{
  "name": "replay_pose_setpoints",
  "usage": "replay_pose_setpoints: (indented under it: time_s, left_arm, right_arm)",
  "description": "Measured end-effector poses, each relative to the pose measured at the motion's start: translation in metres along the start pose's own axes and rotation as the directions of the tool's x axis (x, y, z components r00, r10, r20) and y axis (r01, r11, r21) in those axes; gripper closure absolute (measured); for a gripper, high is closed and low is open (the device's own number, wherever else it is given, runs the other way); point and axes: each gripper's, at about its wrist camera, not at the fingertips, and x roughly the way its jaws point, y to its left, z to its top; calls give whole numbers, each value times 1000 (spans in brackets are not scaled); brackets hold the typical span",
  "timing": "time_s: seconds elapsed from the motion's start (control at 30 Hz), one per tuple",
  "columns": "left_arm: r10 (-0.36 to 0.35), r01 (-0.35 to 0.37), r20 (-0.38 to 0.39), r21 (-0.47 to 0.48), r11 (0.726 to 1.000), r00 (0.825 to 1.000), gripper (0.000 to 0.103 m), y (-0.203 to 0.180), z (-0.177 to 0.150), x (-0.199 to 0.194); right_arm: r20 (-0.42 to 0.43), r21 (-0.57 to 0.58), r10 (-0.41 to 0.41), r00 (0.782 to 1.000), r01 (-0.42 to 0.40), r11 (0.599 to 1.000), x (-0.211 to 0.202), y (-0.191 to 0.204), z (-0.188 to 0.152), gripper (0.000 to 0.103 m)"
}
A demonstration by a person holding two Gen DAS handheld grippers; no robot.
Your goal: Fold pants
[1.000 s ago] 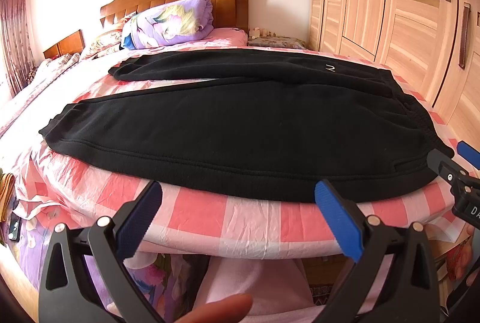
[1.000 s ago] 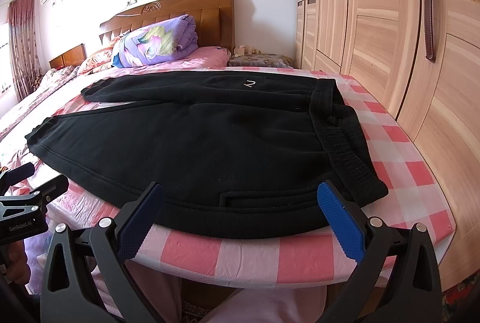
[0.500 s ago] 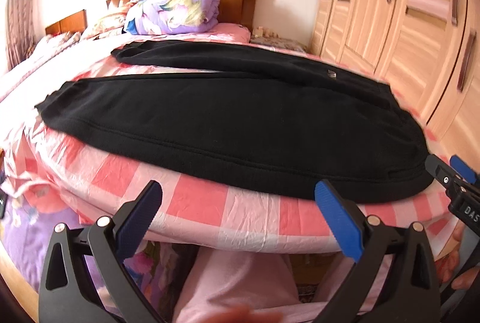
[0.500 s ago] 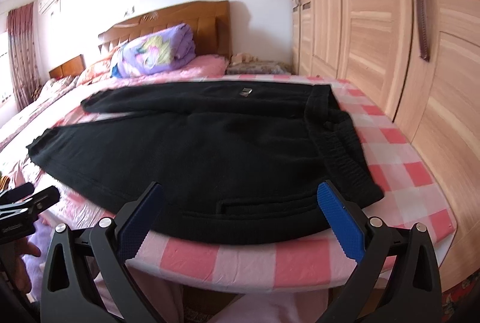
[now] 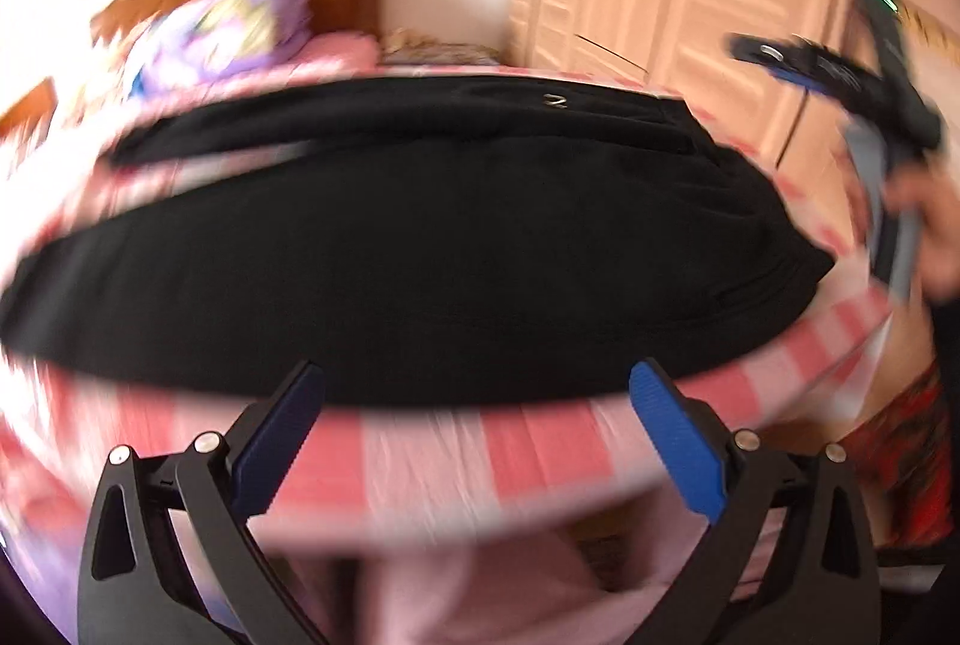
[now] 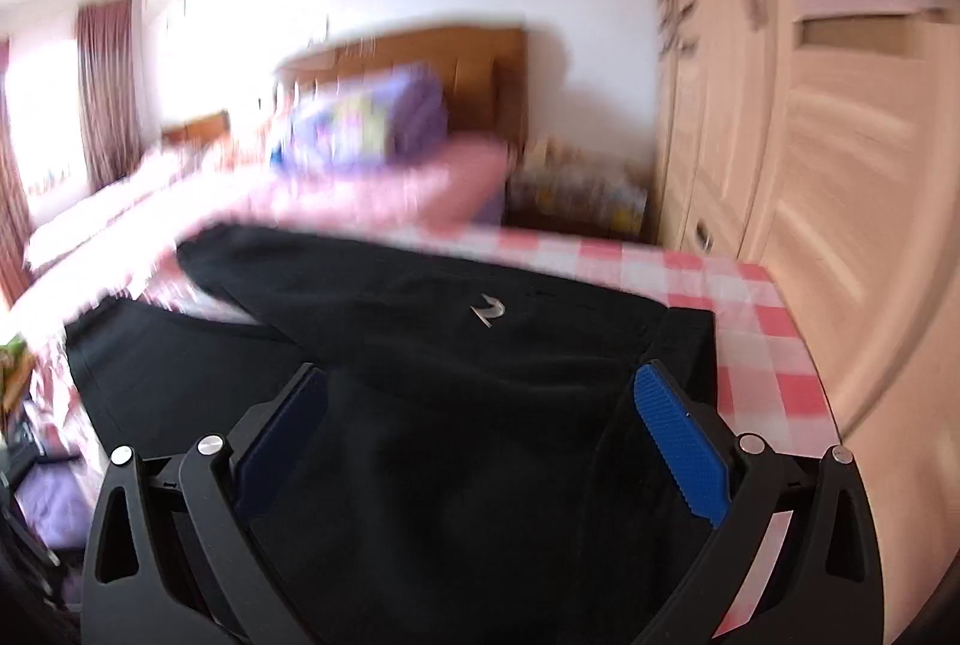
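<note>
One bed [image 5: 540, 441] with a pink checked sheet carries the black pants [image 5: 420, 249], spread flat, long axis crosswise, waistband toward the wardrobe [image 6: 840, 165], legs toward the left. Left claw [image 5: 480, 441] hangs spread before the near edge. Right claw [image 6: 480, 441] hangs spread above the waistband end, not pinching anything. Small silver logo [image 6: 488, 310] lies on the far leg.
</note>
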Motion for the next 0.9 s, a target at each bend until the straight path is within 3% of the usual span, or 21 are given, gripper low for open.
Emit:
replay_pose_setpoints:
  time_s: [0.07, 0.13, 0.27, 0.37, 0.47, 0.53, 0.63, 0.67, 0.73, 0.77, 0.83, 0.87, 0.9]
  left_arm:
    - [19, -19, 2, 47, 999, 1000, 1, 5, 25, 12]
    - [7, -8, 14, 73, 997, 1000, 1, 16, 56, 29]
    - [99, -99, -11, 40, 994, 995, 1, 55, 121, 66]
    - [67, -70, -121, -18, 997, 990, 1, 91, 167, 111]
    - [-36, 10, -225, -116, 993, 974, 1, 128, 201, 157]
    - [-105, 47, -272, -211, 976, 957, 1, 149, 219, 184]
    - [-203, 93, -289, -352, 931, 936, 1, 175, 237, 212]
    - [-223, 94, -295, -396, 914, 929, 1, 182, 242, 220]
    - [-281, 111, -288, -491, 864, 915, 2, 194, 250, 234]
    - [-291, 113, -288, -506, 855, 913, 2, 196, 253, 238]
    - [-316, 123, -288, -533, 837, 904, 2, 196, 259, 247]
    - [-328, 130, -287, -541, 831, 900, 2, 196, 261, 250]
    - [-344, 140, -287, -550, 823, 894, 2, 195, 264, 254]
  right_arm:
    - [-134, 47, 25, 991, -19, 999, 45, -27, 22, 4]
    - [-204, 114, 58, 977, -35, 993, 86, -54, 39, 4]
    - [-302, 114, 8, 953, 27, 993, 156, -92, 62, 4]
    - [-337, 131, 61, 940, -18, 991, 193, -113, 75, 4]
    - [-354, 132, 167, 920, -128, 983, 224, -121, 89, 4]
    - [-396, 116, 225, 890, -194, 974, 243, -122, 94, 4]
    - [-466, 68, 237, 853, -233, 970, 269, -114, 96, 5]
    - [-485, 57, 245, 839, -249, 967, 275, -112, 95, 7]
    - [-530, 27, 252, 810, -280, 960, 287, -108, 92, 23]
    - [-549, 13, 248, 798, -288, 958, 291, -105, 89, 25]
    - [-547, -46, 240, 802, -315, 948, 290, -99, 87, 38]
    - [-539, -52, 251, 804, -330, 943, 286, -98, 85, 47]
    - [-531, -56, 259, 807, -338, 939, 283, -97, 84, 72]
